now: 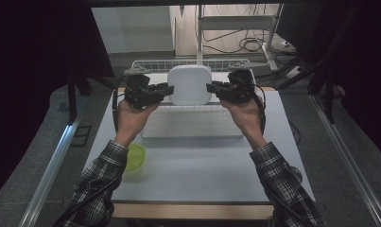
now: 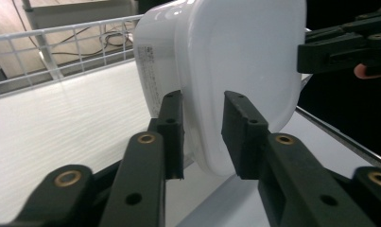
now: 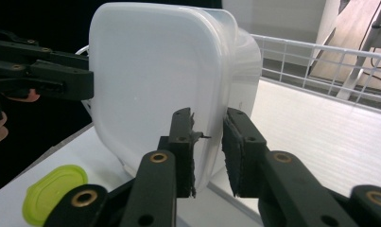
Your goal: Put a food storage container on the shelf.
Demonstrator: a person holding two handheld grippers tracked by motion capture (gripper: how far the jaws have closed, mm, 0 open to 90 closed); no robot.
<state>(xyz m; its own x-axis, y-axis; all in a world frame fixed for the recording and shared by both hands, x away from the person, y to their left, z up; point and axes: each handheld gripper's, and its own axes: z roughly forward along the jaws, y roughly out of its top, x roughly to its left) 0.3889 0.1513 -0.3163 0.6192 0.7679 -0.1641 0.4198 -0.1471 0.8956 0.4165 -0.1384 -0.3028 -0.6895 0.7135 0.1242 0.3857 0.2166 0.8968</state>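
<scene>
High view: plaid sleeves lead to two hands; the left hand-held gripper [image 1: 165, 89] and right hand-held gripper [image 1: 212, 88] flank a smooth, white, rounded-square plastic container [image 1: 190, 84], lifted between them above a wire basket [image 1: 155, 65] on the desk [image 1: 202, 165].

Left gripper view: narrow black jaws straddle the container's rim [image 2: 200, 142], with a slight gap.

Right gripper view: jaws likewise straddle the rim; a lime lid [image 3: 51, 191] lies left below.

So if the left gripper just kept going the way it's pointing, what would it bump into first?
The white container: its edge already sits between the left gripper's jaws. Beyond it, probably the right gripper facing it from the other side, though depth is hard to judge.
</scene>
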